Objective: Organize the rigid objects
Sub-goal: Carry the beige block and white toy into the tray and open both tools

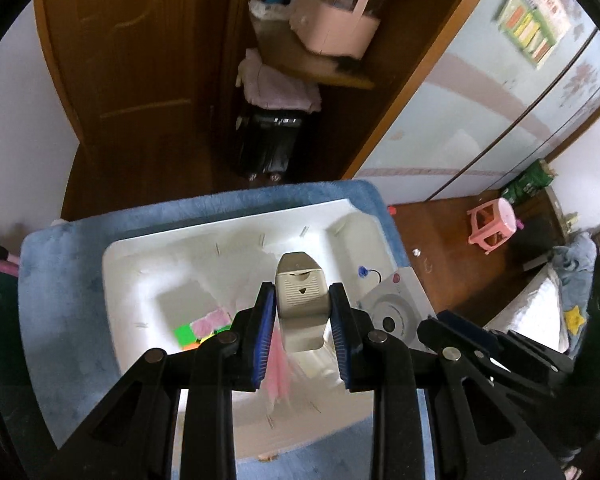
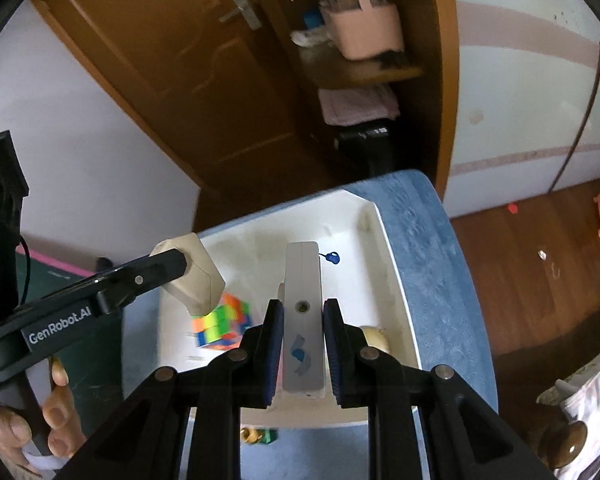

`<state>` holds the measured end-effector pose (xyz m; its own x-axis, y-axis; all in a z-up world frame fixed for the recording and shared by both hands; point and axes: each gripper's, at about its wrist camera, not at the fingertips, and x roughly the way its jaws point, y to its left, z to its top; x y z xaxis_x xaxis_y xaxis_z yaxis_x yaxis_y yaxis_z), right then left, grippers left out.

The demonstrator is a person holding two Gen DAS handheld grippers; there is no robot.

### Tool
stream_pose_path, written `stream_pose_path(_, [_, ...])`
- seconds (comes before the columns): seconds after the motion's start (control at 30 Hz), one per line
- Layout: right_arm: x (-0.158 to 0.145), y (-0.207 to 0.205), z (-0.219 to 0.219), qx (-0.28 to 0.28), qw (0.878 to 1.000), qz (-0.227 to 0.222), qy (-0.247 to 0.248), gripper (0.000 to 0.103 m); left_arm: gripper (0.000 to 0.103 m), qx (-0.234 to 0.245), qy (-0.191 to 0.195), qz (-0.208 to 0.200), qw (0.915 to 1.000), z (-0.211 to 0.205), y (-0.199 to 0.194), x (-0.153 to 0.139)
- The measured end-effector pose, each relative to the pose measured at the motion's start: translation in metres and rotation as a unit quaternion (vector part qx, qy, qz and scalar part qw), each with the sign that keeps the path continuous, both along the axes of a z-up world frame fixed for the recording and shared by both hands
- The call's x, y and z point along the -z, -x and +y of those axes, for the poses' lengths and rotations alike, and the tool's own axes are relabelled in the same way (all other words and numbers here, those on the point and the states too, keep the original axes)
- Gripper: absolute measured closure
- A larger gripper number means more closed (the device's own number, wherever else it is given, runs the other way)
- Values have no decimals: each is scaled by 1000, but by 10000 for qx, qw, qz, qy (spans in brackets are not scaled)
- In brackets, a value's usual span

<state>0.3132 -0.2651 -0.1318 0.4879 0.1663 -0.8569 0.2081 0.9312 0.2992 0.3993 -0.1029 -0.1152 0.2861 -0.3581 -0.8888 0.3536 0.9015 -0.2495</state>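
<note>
Right now the left gripper [image 1: 302, 312] clamps a beige boxy gadget [image 1: 300, 300] at frame centre, above the white tray [image 1: 140, 264]. Meanwhile, the right gripper [image 2: 303, 354] pinches a flat grey device [image 2: 303, 320] edge-on over that tray, with the colourful cube [image 2: 222, 322] lying lower left of it.

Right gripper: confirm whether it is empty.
No: the right gripper is shut on a flat grey device, held above the white tray.
</note>
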Motion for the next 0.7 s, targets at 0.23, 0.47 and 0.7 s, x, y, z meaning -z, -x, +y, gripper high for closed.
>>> stream_pose_path(0.23, [48,-22,-4,238,9993,253,161,83,74,-61,-319,358,9988,-10,-21,51])
stream_pose_path(0.47, [73,-41,3,267,9982,348,403,82,74,27,-685,342,9971,-14,-27,72])
stream_pose_path(0.7, [81,-44,12,138,9981,455,388,78,57,206,-1189,236,9924,-18,-27,74])
